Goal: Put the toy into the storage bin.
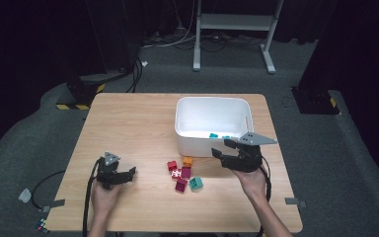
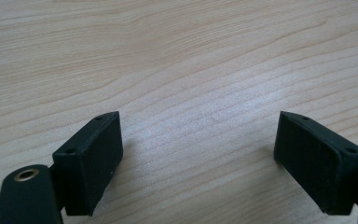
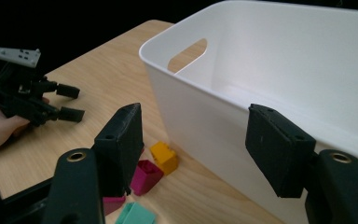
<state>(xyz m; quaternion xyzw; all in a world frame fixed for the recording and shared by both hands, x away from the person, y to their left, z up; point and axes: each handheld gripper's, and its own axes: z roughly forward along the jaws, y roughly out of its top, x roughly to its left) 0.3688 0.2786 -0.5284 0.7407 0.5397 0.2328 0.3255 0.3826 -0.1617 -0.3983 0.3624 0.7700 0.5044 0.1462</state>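
- Count: five loose blocks lay on the table (image 1: 128, 128) in front of the white bin (image 1: 212, 123): one orange block (image 1: 187, 161), one red block (image 1: 171, 165), one red-and-white block (image 1: 176, 173), two magenta blocks (image 1: 181, 184) and one teal block (image 1: 195, 183), making six; further teal pieces (image 1: 213, 135) lay inside the bin, too small for me to count.
- Surroundings: the bin stood just behind the cluster, its near wall close to the orange block; a metal stand (image 1: 234, 22) and cables lay on the floor beyond the table.
- My right gripper (image 1: 221, 148) hovered at the bin's near wall, to the right of the cluster, jaws spread apart with nothing between them. In the right gripper view the bin wall (image 3: 205, 121) stood between my fingers (image 3: 121, 144), and the orange block (image 3: 164, 157) and a magenta block (image 3: 145, 176) lay just beside the left one, untouched.
- My left gripper (image 1: 131, 173) rested over bare wood, well apart from the blocks, jaws spread wide on nothing; its fingers (image 2: 91, 158) framed plain tabletop (image 2: 191, 70).
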